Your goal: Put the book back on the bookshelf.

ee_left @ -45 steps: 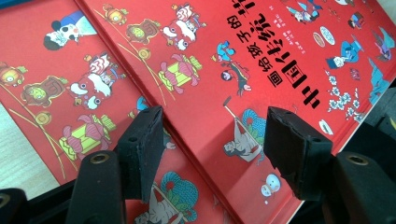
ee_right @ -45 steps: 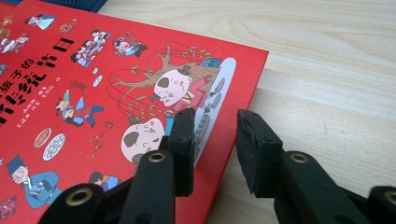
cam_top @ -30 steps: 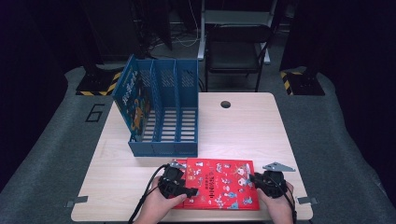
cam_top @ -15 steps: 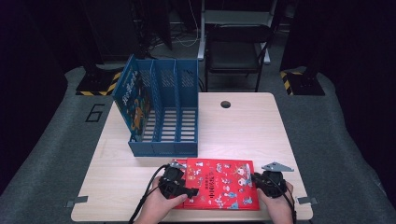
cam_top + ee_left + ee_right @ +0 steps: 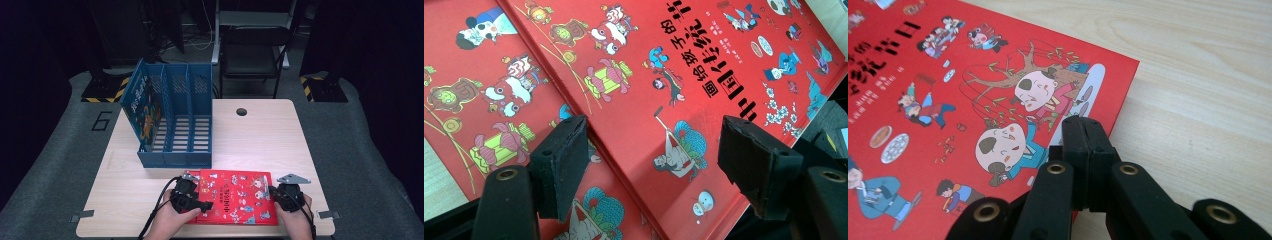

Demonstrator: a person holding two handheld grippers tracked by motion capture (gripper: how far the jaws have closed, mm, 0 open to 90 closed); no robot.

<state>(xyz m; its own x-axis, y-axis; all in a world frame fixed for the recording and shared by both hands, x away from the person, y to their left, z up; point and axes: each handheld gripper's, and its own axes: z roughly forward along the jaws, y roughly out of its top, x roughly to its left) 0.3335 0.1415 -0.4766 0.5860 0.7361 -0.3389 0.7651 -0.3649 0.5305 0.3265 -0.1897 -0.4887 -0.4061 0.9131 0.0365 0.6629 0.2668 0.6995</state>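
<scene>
A red picture book point(image 5: 235, 197) point(image 5: 634, 100) point(image 5: 923, 100) lies flat on the table near its front edge. My left gripper point(image 5: 202, 202) point(image 5: 654, 130) hovers over the book's left part. Its jaws have just been opening and stand wide apart, with the cover beneath them and nothing between the pads. My right gripper point(image 5: 275, 195) point(image 5: 1087, 122) rests at the book's right edge. Its jaws have just been closing and now meet, with nothing seen between them. A hand holds each gripper from the table's front.
A blue three-slot file holder point(image 5: 175, 120) stands at the back left of the wooden table point(image 5: 260, 140), with a blue book point(image 5: 142, 107) in its left slot. A cable hole point(image 5: 241, 111) sits mid-back. A black chair point(image 5: 252, 45) stands beyond the table.
</scene>
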